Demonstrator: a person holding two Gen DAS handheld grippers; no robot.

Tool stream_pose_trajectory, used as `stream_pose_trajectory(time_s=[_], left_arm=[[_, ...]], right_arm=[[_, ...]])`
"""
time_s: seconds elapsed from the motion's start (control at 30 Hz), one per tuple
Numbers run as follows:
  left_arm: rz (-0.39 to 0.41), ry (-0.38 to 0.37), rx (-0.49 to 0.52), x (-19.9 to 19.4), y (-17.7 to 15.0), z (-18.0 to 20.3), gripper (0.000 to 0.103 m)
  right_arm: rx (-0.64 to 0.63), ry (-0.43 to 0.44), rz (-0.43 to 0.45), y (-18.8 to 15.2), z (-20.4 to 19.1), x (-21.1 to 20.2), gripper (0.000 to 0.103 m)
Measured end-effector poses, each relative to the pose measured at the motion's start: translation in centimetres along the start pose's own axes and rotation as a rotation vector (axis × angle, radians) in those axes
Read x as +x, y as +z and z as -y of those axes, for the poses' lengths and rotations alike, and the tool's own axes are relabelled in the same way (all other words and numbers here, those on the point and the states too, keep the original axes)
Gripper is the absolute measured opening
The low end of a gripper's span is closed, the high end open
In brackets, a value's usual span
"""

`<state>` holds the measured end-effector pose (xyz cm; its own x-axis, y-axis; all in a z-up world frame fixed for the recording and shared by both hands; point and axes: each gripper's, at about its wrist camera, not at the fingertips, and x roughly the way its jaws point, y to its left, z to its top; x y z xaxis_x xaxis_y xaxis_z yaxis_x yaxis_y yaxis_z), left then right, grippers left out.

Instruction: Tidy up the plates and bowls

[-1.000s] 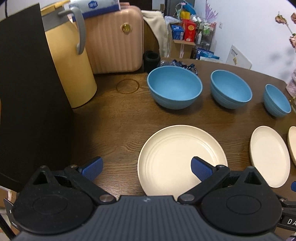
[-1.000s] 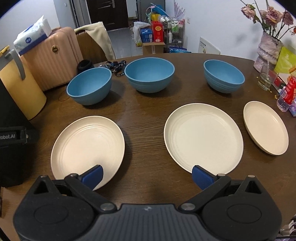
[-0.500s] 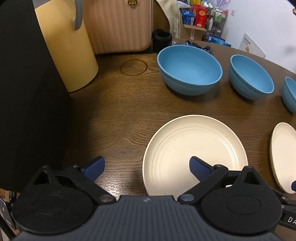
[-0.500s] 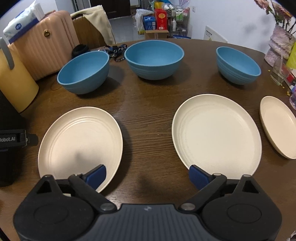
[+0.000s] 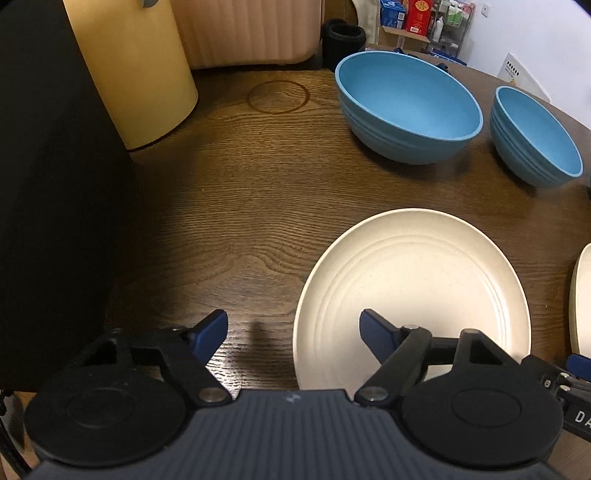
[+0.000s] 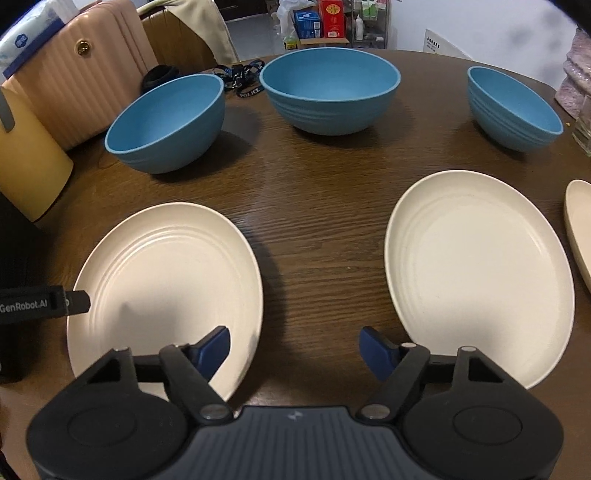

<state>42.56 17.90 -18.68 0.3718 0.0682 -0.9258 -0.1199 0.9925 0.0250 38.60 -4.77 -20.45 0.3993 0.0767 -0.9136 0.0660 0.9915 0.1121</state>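
Observation:
Three blue bowls stand in a row at the back of the wooden table: left bowl (image 6: 168, 123), middle bowl (image 6: 330, 94), right bowl (image 6: 513, 109). In front lie cream plates: a left plate (image 6: 166, 291), a middle plate (image 6: 480, 266) and the edge of a third plate (image 6: 580, 225). My left gripper (image 5: 293, 332) is open, low over the left plate's (image 5: 413, 295) near-left rim. My right gripper (image 6: 294, 347) is open and empty, low over the bare table between the two plates. The left gripper's body (image 6: 40, 304) shows at the left edge.
A yellow jug (image 5: 140, 70) and a pink suitcase (image 5: 247, 33) stand at the back left, beside a black block (image 5: 55, 184). A black lanyard (image 6: 243, 79) lies behind the bowls. A glass (image 6: 583, 129) stands at the far right.
Both grippers have moved forward and lower toward the table. The plates and bowls now look closer and larger. Nothing has been taken hold of.

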Motion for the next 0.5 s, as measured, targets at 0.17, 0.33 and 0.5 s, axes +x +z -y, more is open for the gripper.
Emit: stream_pose_trajectory(time_s=[0.17,0.33,0.5], left_arm=[[-0.002,0.002,-0.009,0.3,0.1,0.1,0.076],[-0.002,-0.008,-0.024,0.9,0.4,0.0,0.070],[-0.014,-0.001,-0.037,1.8,0.7,-0.2,0.062]], right_arm=[[0.009,0.025,-0.013,0.5,-0.3,1.0,0.057],[0.022,0.052,-0.022,1.0,-0.7,1.9,0.039],[0.029,0.055,-0.025,1.3,-1.1,2.4,0.029]])
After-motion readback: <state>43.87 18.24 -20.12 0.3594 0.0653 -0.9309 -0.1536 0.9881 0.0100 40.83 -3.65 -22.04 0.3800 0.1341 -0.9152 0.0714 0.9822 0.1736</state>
